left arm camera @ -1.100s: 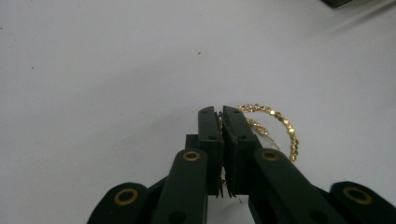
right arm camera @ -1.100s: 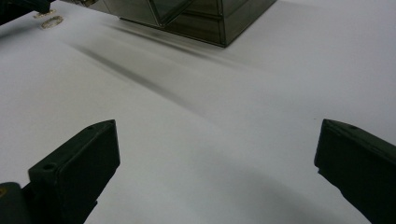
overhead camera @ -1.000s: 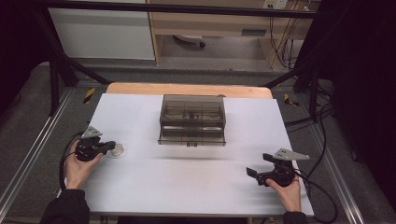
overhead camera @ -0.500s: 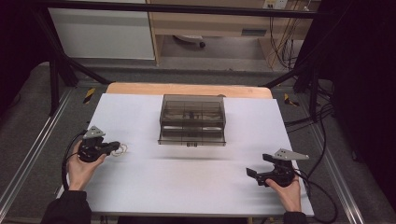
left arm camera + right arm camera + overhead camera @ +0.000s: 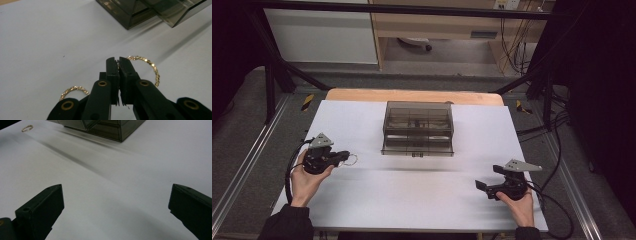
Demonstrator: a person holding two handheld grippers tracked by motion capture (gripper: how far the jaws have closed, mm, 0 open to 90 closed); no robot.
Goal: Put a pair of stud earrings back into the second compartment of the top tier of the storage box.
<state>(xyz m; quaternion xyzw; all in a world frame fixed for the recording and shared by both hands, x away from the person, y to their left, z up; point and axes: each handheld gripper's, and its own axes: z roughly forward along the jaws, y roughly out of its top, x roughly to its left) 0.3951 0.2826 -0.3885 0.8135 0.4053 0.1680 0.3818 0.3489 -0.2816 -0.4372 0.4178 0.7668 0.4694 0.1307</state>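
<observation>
The left tool (image 5: 118,65) has its black jaws pressed together on a thin gold beaded chain (image 5: 150,65), which loops out on both sides just above the white counter (image 5: 412,200) — near the smoky transparent plastic box (image 5: 418,128). The right tool (image 5: 488,188) rests well apart, jaws spread wide.

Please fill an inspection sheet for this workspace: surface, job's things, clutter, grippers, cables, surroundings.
Surface: white table top, wooden strip at far edge.
Job's things: gold chain pinched in the left hand-held gripper; smoky clear box at centre, lid closed.
Clutter: nothing seen.
Grippers: left hand-held gripper shut on the chain; right hand-held gripper open, holding nothing.
Cables: one black cable trails from each gripper; more hang at far right.
Surroundings: dark frame rails, grey floor, cabinets behind.
</observation>
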